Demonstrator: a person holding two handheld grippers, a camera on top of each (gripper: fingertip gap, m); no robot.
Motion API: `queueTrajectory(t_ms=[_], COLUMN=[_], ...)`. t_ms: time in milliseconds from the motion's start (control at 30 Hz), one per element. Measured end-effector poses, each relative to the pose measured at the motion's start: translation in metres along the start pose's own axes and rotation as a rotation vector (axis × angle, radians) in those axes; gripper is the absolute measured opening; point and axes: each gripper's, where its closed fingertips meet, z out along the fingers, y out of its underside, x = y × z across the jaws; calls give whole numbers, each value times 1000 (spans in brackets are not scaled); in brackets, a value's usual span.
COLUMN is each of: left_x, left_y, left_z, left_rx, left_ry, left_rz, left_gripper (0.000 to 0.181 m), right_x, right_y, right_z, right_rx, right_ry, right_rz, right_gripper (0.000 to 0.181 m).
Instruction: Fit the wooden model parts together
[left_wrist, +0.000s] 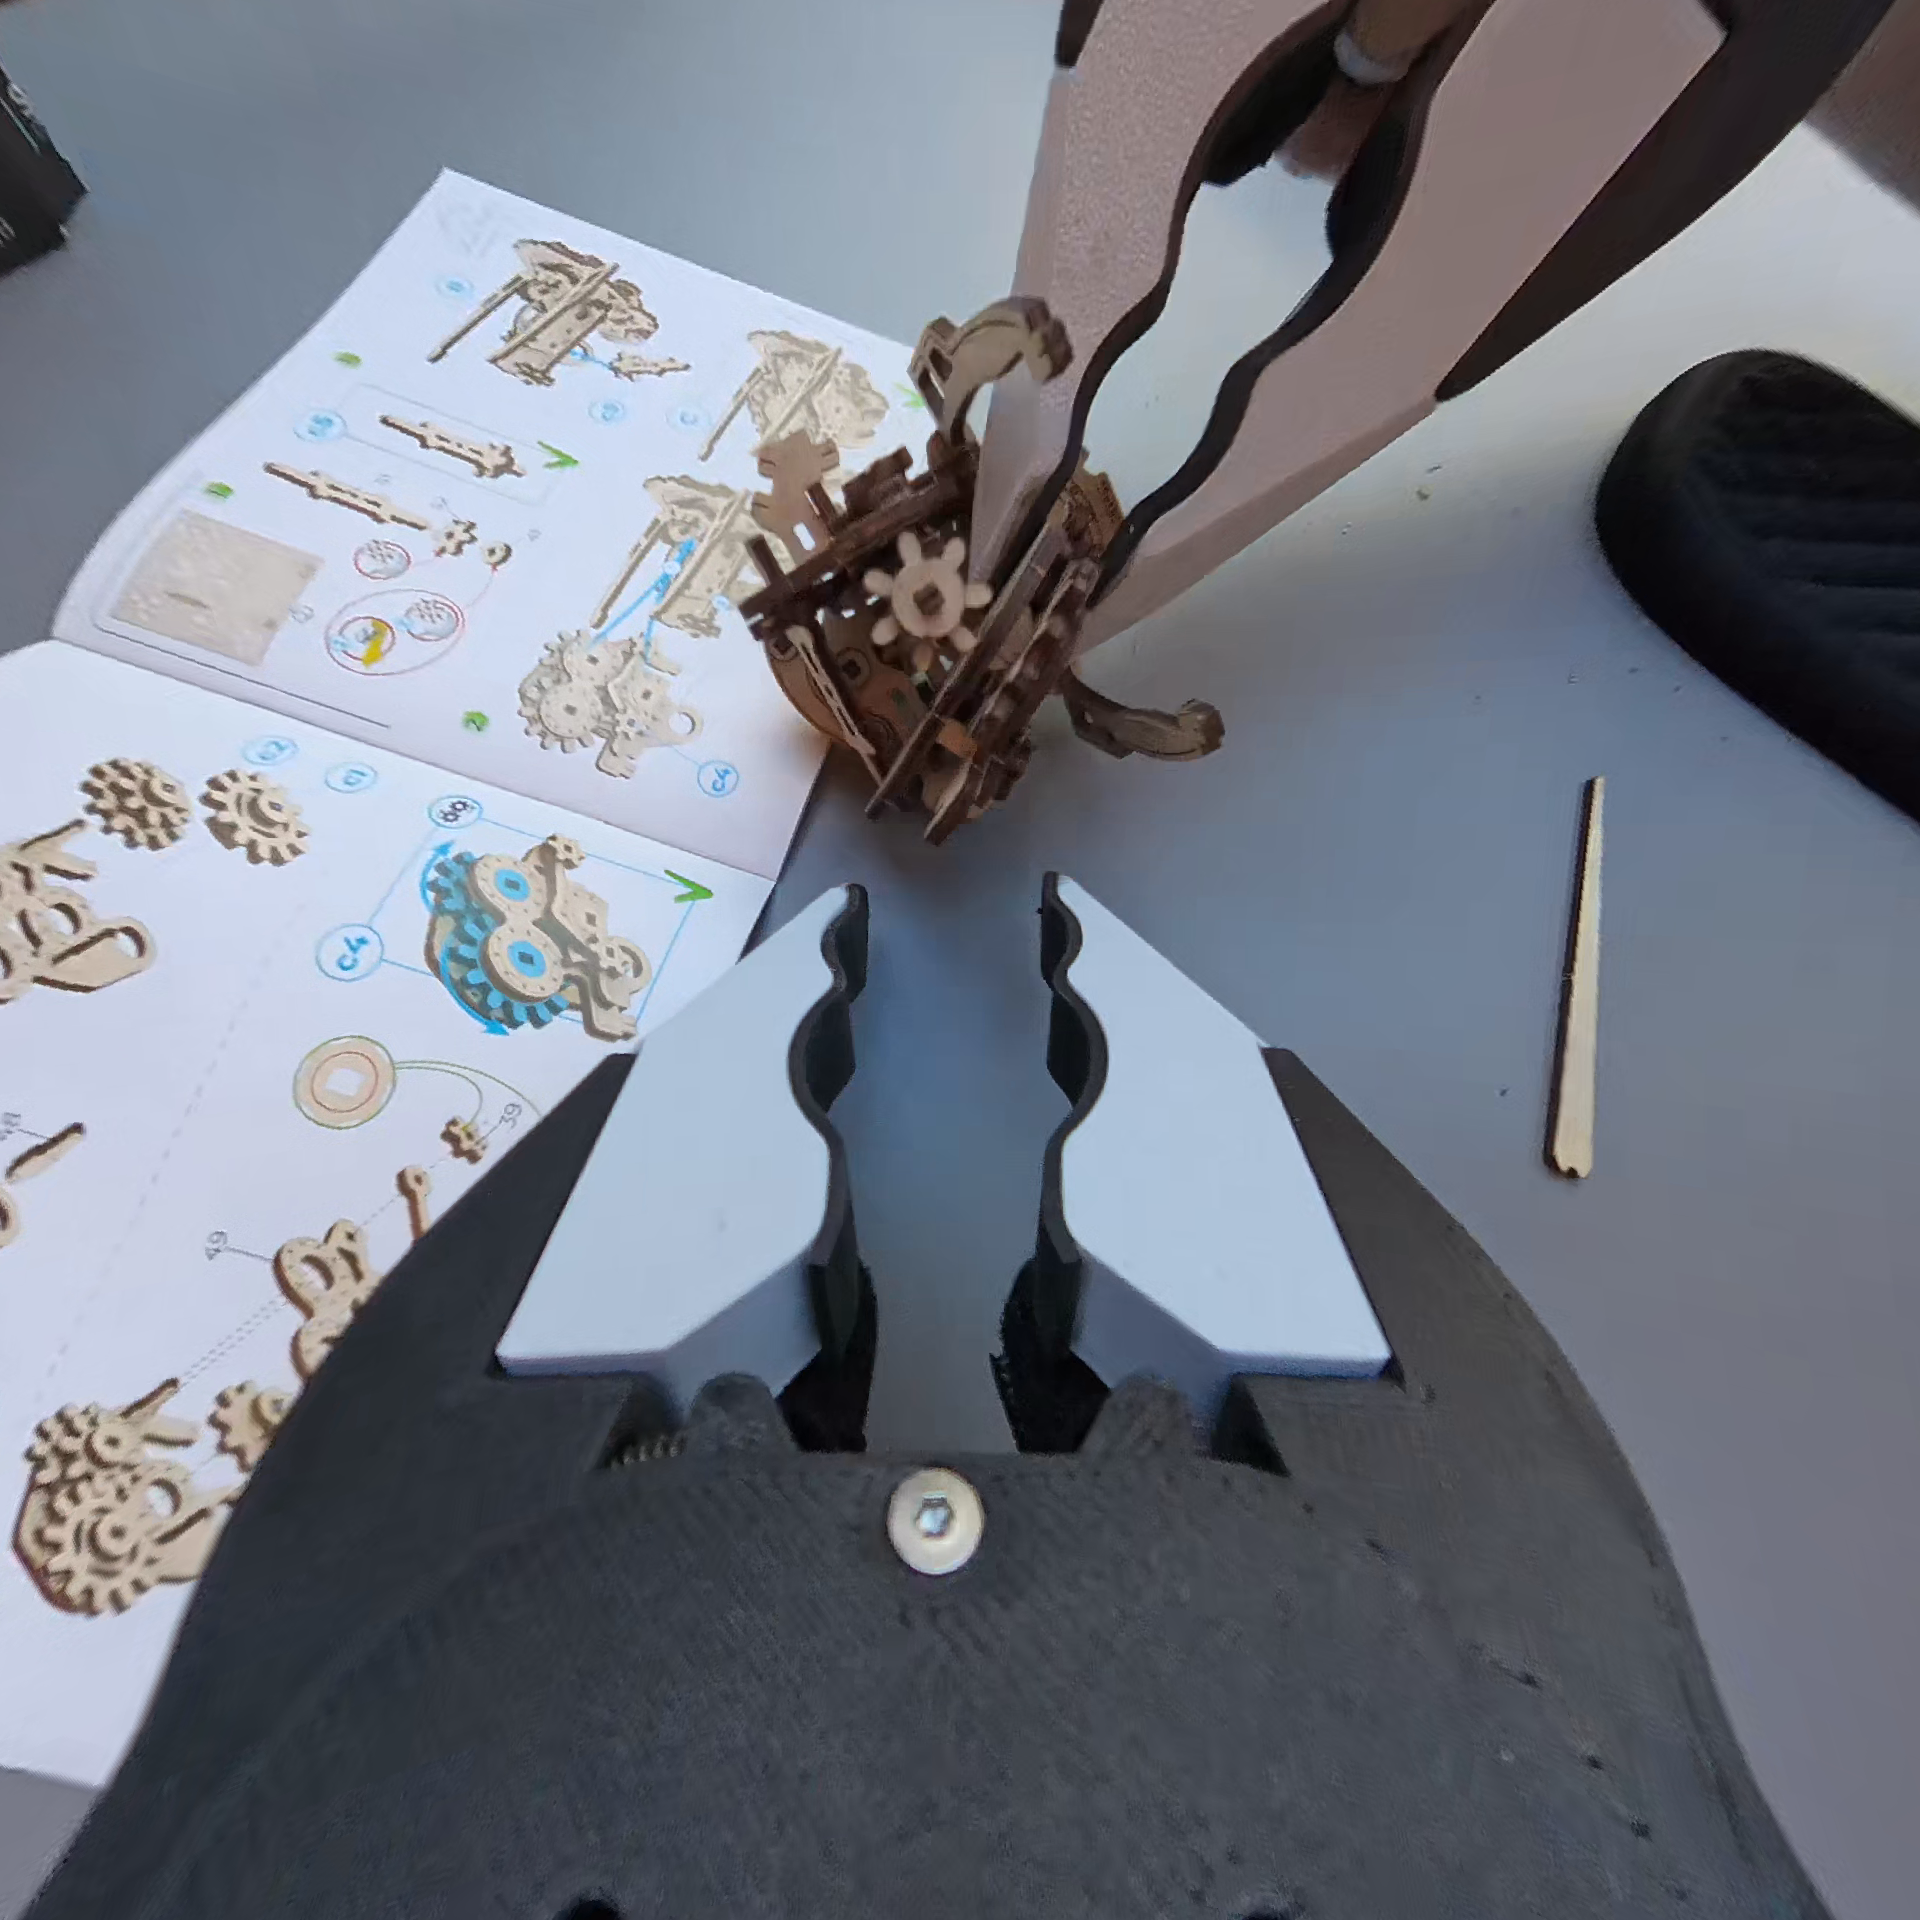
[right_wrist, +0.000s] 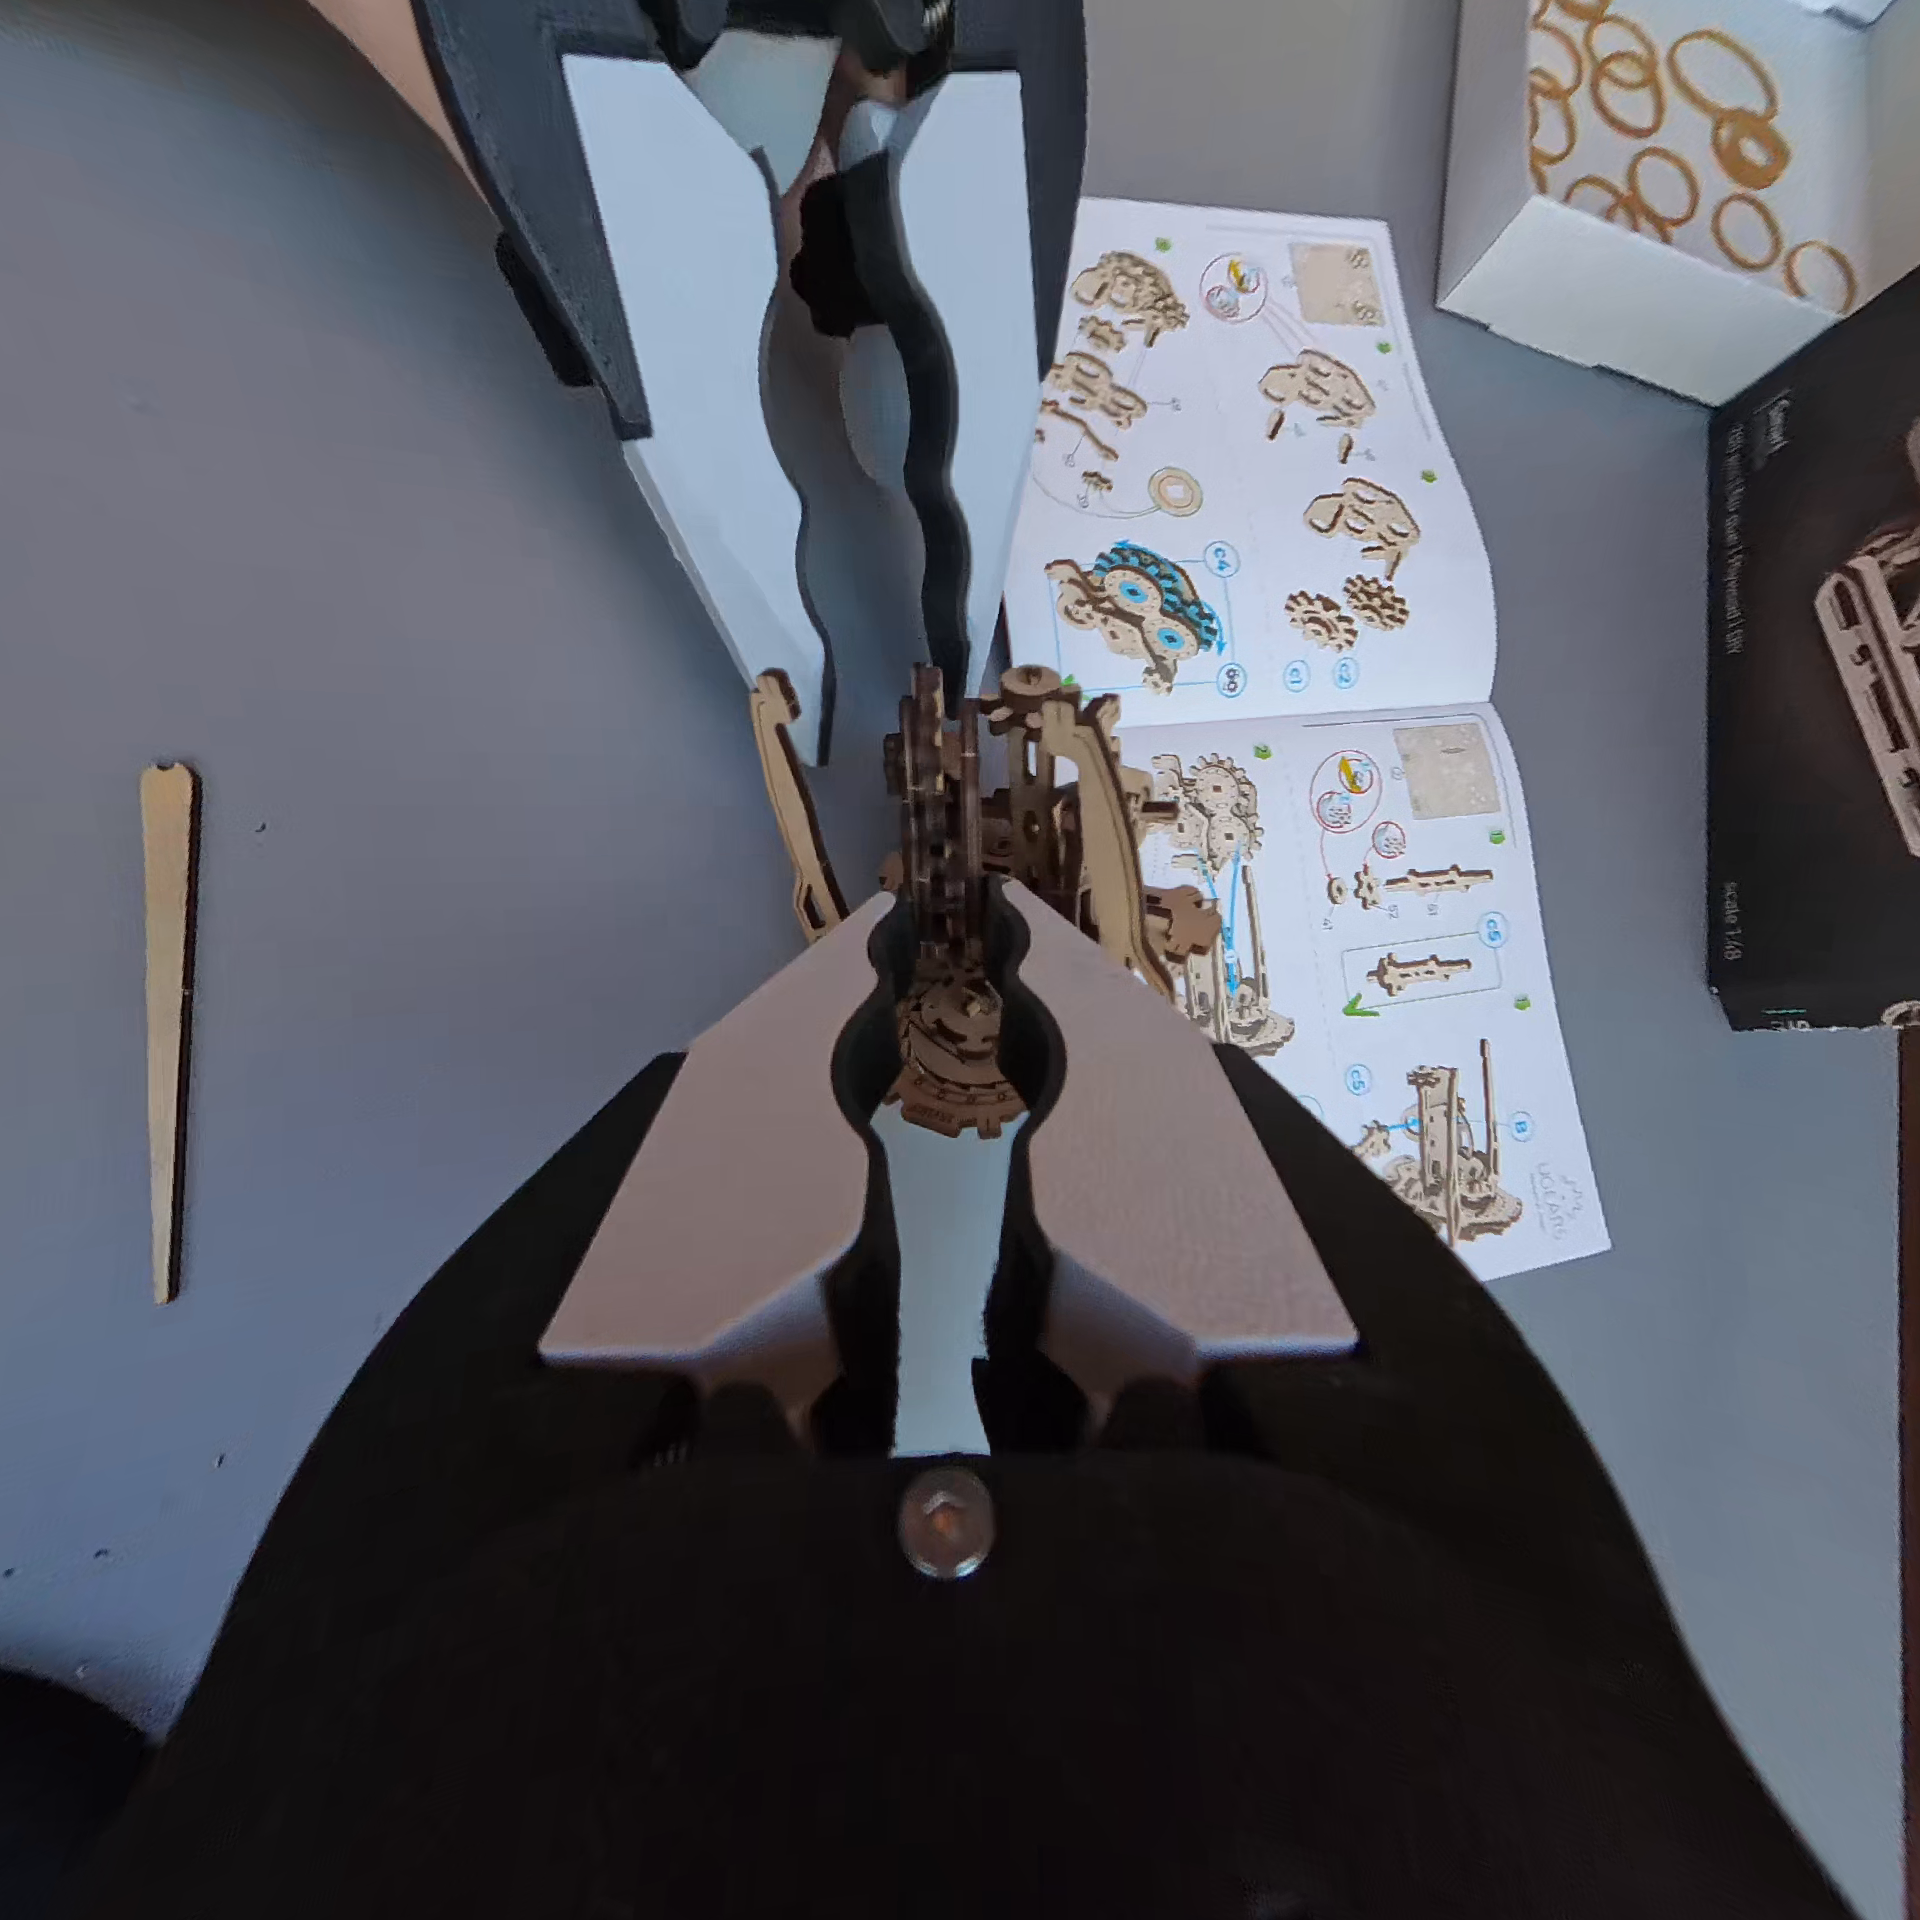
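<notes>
- Right claw (right_wrist: 948, 940) grips our wooden model (left_wrist: 935, 634) on the bench (left_wrist: 1351, 935).
- Left claw (left_wrist: 951, 904), open and empty, sits just short of it.
- We should steady the model and align before pressing.

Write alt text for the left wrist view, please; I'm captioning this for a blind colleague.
The right gripper reaches down from above and clamps a partly built wooden model on a grey table, while the left gripper hangs open and empty just short of it. An open instruction booklet lies left; a thin wooden stick lies right.
</notes>
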Motion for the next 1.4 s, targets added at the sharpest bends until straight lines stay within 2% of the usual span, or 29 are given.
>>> queueTrajectory(t_ms=[33, 100, 233, 300, 433, 567, 733, 833, 933, 1000, 1167, 1400], left_x=[2, 4, -14, -18, -9, 8, 10, -3, -16, -17, -17, -3], left_y=[-2, -10, -20, -20, -12, -13, -19, -15, -26, -33, -28, -24], left_z=[1, 1, -4, -1, 13, 23, 30, 28, 25, 26, 38, 45], left_rx=[10, 44, 69, 58, -19, -39, -51, -72, -11, 20, -23, -24], left_ry=[35, 80, 35, 73, 206, 309, 328, 240, 134, 95, 21, 114], left_rz=[-25, -47, -56, -120, -258, -251, -235, -140, -3, 135, 400, 418], left_gripper=[32, 30, 26, 25, 15, 14, 11, 12, 11, 12, 14, 18], right_x=[2, 4, 5, 4, 5, 5, 6, 8, 8, 9, 10, 11], right_y=[1, 3, 5, 7, 11, 15, 19, 20, 20, 20, 22, 23], right_z=[-1, -4, -9, -11, -15, -20, -22, -23, -22, -22, -22, -24], right_rx=[39, 112, 224, 264, 331, 381, 429, 442, 439, 440, 443, 446], right_ry=[12, 1, -17, -26, -38, -56, -67, -73, -82, -86, -94, -101], right_rz=[26, 99, 153, 162, 223, 276, 295, 319, 321, 325, 340, 343], right_gripper=[11, 11, 11, 11, 11, 11, 11, 11, 11, 12, 11, 12])
